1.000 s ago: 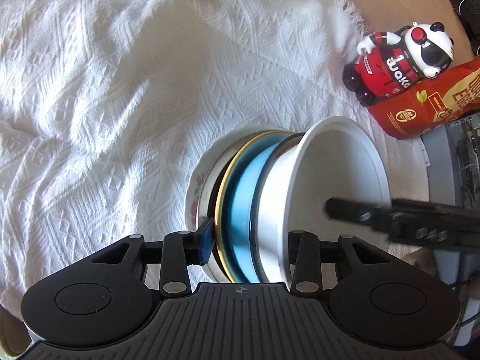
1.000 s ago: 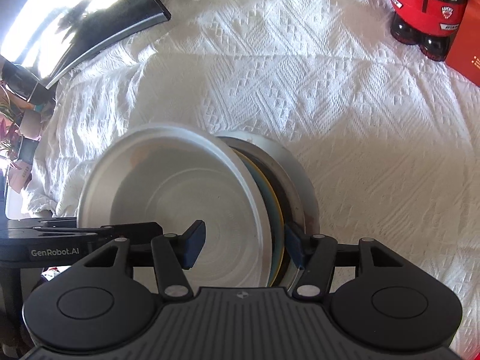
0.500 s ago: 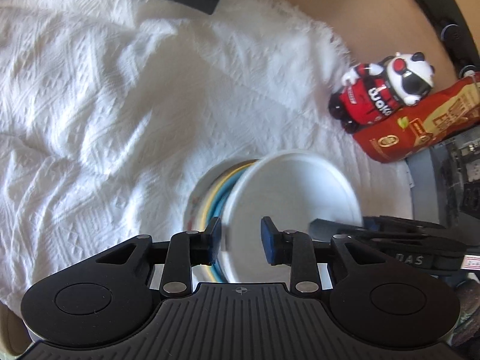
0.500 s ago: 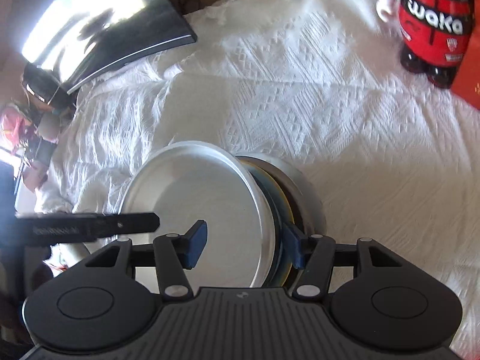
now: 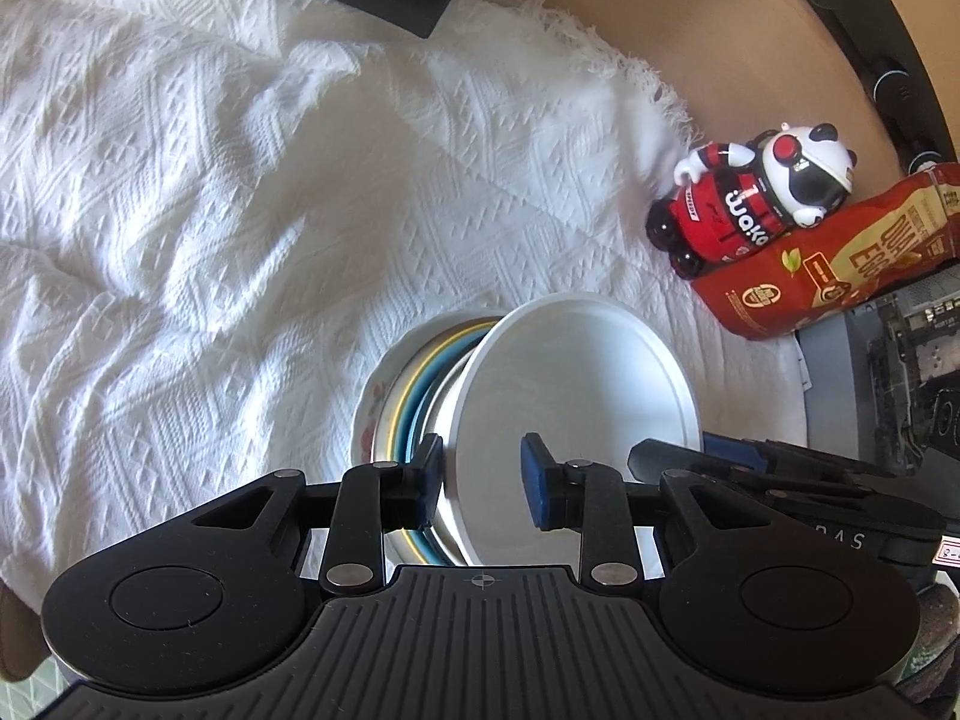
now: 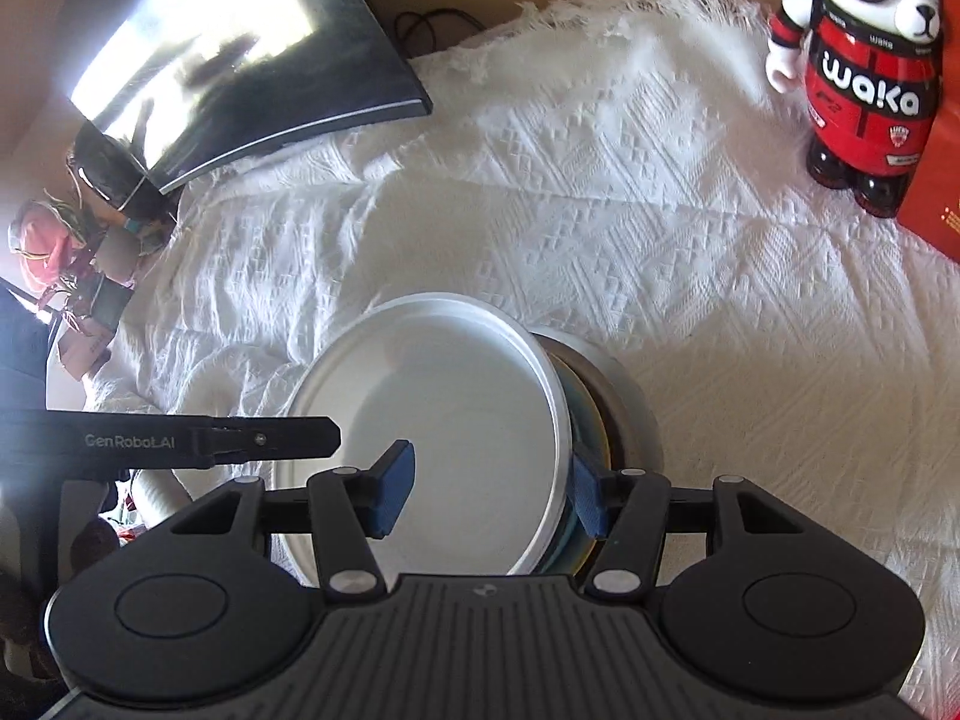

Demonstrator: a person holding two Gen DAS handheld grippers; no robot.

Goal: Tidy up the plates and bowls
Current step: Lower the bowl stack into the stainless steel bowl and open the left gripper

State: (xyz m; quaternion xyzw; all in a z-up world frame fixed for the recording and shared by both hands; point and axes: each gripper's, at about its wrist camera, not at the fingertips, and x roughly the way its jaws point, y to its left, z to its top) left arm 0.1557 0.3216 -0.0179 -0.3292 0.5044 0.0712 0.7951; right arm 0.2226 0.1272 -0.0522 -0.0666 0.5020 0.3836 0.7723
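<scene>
1. The left gripper, whose jaws have just been closing, straddles the white bowl's rim; whether its pads press I cannot tell.
2. The right gripper clamps the stack of plates and bowls, standing on edge on the white tablecloth.
3. A panda figurine stands at one o'clock.

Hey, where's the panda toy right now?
The panda toy stands on the white cloth at the far right of the left wrist view, leaning against the red snack bag, well beyond the stacked dishes.

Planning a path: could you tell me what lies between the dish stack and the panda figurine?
Only bare white cloth lies there, as the right wrist view shows.
</scene>
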